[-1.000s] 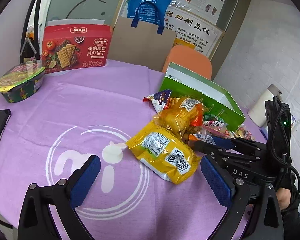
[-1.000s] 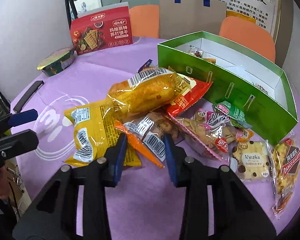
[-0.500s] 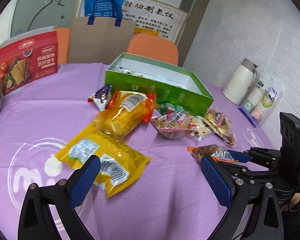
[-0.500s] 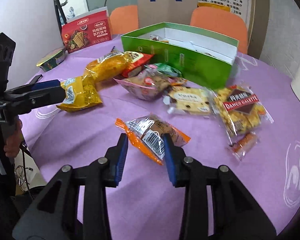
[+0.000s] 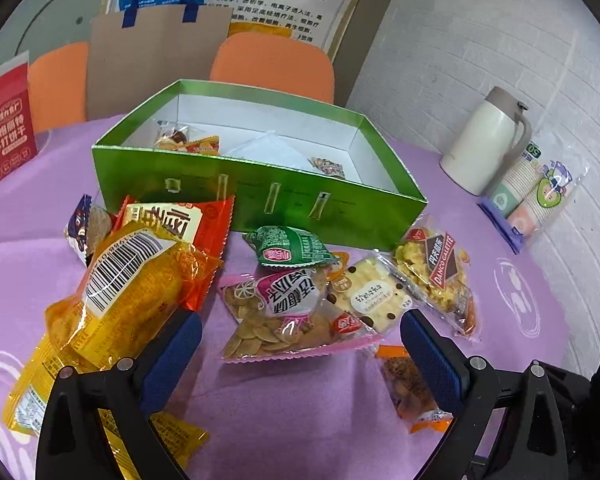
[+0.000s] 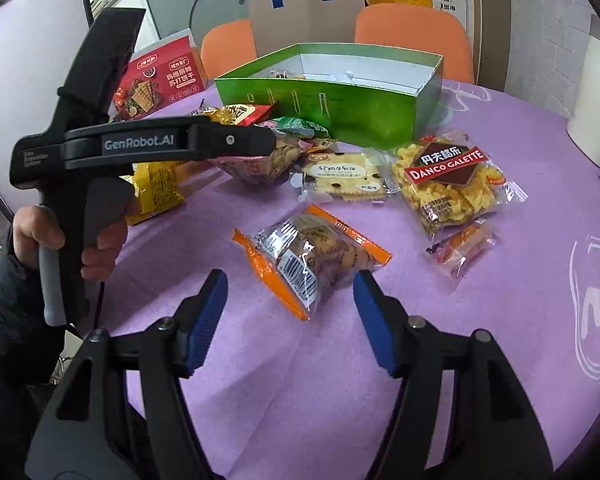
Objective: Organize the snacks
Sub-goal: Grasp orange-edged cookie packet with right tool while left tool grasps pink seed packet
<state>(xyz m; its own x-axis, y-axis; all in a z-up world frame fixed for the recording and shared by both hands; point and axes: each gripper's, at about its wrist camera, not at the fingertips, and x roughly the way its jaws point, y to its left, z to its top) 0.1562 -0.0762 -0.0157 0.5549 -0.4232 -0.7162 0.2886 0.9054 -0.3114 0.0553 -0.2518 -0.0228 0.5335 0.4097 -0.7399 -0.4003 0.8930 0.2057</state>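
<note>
Orange-edged snack packet (image 6: pixel 311 254) lies flat on the purple tabletop (image 6: pixel 480 340), loose and just ahead of my right tool (image 6: pixel 291 316), a little beyond the tips and roughly centred on the gap. Its long axis runs on a diagonal, from the near left corner up toward the far right, so it sits skewed to my closing line; I judge a small twist of the wrist would let the pads meet its narrower width. My right tool is spread wide with nothing between the pads. My left tool (image 5: pixel 300 354) is also spread and empty, and it hovers over the seed packet (image 5: pixel 284 320) with the pink edge, further into the pile; in its view the orange-edged packet shows only at the lower right, beside the right-hand finger. So the right side is the nearer one for this packet, I'd say. Beyond it, the chocolate-chip biscuit pack (image 6: pixel 346 178) and the Danco Galette bag (image 6: pixel 448 184) lie side by side, and past those stands the open green box (image 6: pixel 340 100), well apart from the packet and straight up the tabletop, with a few small packets already inside.
</note>
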